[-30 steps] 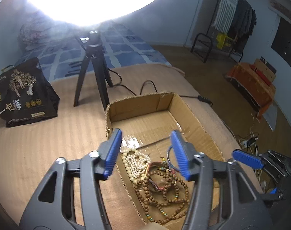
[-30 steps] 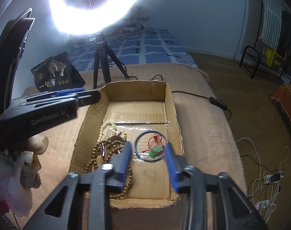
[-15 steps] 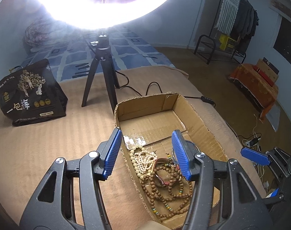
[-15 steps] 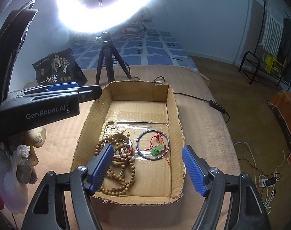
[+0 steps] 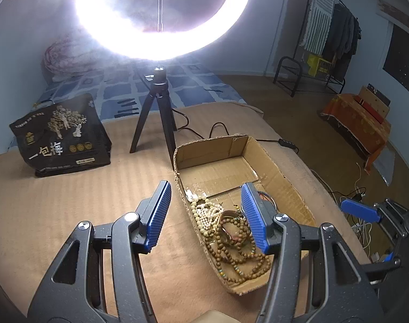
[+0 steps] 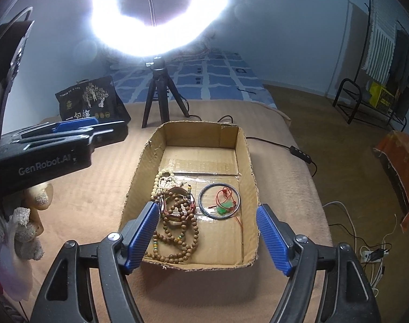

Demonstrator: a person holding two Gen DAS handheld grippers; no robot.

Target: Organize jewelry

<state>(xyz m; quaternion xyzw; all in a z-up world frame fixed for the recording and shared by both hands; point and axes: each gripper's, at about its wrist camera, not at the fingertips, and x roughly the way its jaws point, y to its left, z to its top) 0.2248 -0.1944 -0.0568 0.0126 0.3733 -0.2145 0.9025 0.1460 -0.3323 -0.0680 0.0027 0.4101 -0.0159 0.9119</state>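
On tan blanket [image 6: 91, 204], w/ cardboard box [image 6: 249, 167] as landmark: sits open-topped, long axis running away from cams, low walls, clear tape strip across floor.

Inside box, near-left part: heap of brown wooden bead strands [image 6: 181, 231] w/ a few green/yellow beads, piled on a dark-red bracelet. Just behind heap, twd far wall: cream bead strand [image 6: 162, 181], touching brown beads. Right of heap, apart from it: thin dark bangle [image 6: 220, 202] lying flat, w/ green pendant on red cord [image 6: 224, 207] resting inside and across the ring.

Right gripper [image 6: 208, 235] at near edge of box, above it, spread wide, nothing btw blue ribbed pads [image 6: 141, 235]; left pad over bead heap, right pad over right wall. Left gripper [image 5: 207, 216] left of box, also wide apart and empty; right pad over bead heap [image 5: 236, 245], left pad over blanket. Seen from right cam, left gripper body shows white lettering "GenRobot.AI".

Behind box, left: black tripod [image 6: 160, 99] holding lit ring light [image 6: 161, 13], glare washing out upper view. Farther left of box: black bag [image 5: 61, 137] w/ gold tree print and white Chinese text "一包梅"; smaller print unreadable. Black cable w/ inline switch [image 6: 298, 152] right of box, over blanket edge. Blue checked bedding [image 6: 218, 78] beyond tripod.
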